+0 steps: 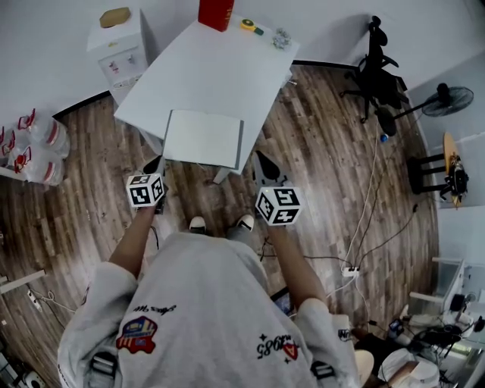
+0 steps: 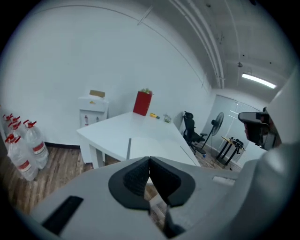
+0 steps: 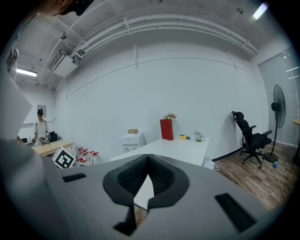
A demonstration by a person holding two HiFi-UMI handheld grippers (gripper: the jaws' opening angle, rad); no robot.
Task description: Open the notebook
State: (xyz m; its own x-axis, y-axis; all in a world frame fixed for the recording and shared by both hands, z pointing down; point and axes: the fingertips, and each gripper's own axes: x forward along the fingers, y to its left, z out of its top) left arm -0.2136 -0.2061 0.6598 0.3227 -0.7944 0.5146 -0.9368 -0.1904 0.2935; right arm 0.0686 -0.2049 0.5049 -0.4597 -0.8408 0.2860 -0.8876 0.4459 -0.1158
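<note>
Grey left tool (image 2: 149, 160) and right tool (image 3: 148, 158) closed, empty.

The head view looks steeply down from overhead onto the white rectangular counter (image 1: 220, 68) and wood-plank floor (image 1: 318, 151). Both gripper views look along their jaws from off its near edge (toward the far white wall (image 3: 187, 93)), sharing the counter and the tall red box (image 1: 216, 14).

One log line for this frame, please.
notebook: closed, at table near edge | left gripper: shut, empty, clear of notebook | right gripper: shut, empty, clear of notebook
</note>
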